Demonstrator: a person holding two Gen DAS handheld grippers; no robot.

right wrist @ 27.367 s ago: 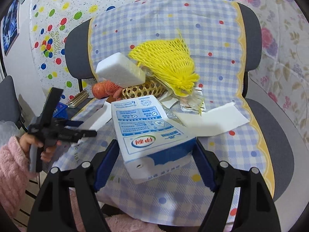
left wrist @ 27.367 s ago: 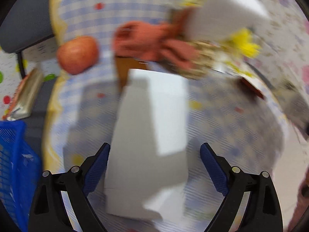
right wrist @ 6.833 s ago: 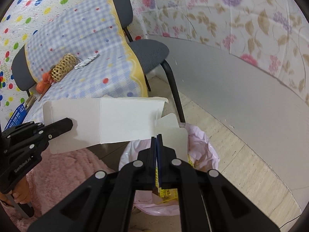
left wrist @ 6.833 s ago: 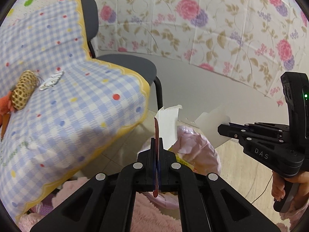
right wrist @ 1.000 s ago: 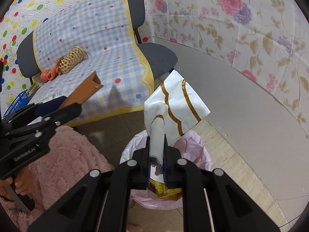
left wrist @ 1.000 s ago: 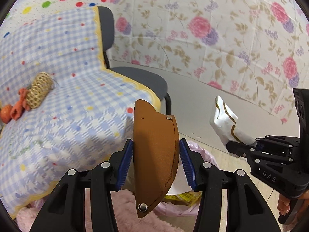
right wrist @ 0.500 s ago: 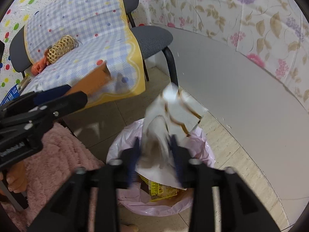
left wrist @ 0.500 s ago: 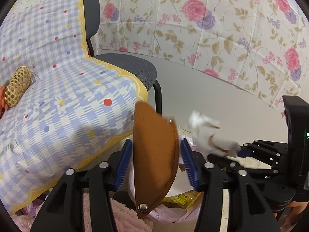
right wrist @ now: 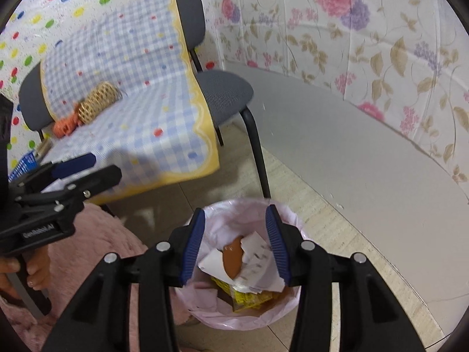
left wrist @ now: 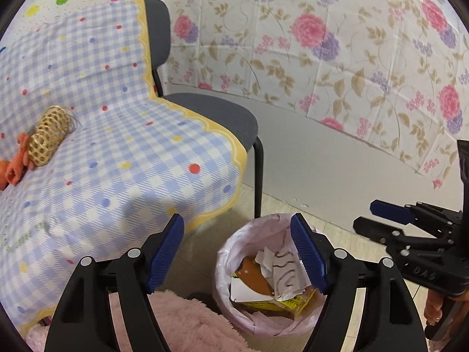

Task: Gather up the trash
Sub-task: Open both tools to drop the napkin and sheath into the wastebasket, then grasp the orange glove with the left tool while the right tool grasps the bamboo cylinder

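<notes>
- hovering over the trash bin (right wrist: 288, 223), your right gripper (right wrist: 236, 243) has jaws that have just been opening and now stand partly spread with nothing between the pads; you see only the bin's contents through the gap.
- your left gripper (left wrist: 239, 249) has also just been opening; its jaws stand wide apart and empty, above the near rim of the bin and just beside the chair.
- the brown leather-like piece (right wrist: 232, 259) and the white wrapper with brown stripes (left wrist: 285, 275) lie inside the pink liner (left wrist: 225, 267), on top of white card and a yellow packet (right wrist: 249, 296). both drops look finished.
- check that nothing hangs over the rim before you leave; from here the pile sits within the liner, though fairly high.
- lift both tools straight up and clear of the liner so a pad does not snag the thin plastic and tip the bin.
- then turn back to the checked cloth (left wrist: 117, 152) on the chairs. only a woven bamboo ball (left wrist: 48, 140) and an orange toy (right wrist: 66, 126) show there, and neither looks like trash to me, so scan the far left end of the cloth, which is out of sight.
- keep the jaws spread as you travel, ready for the next piece.
</notes>
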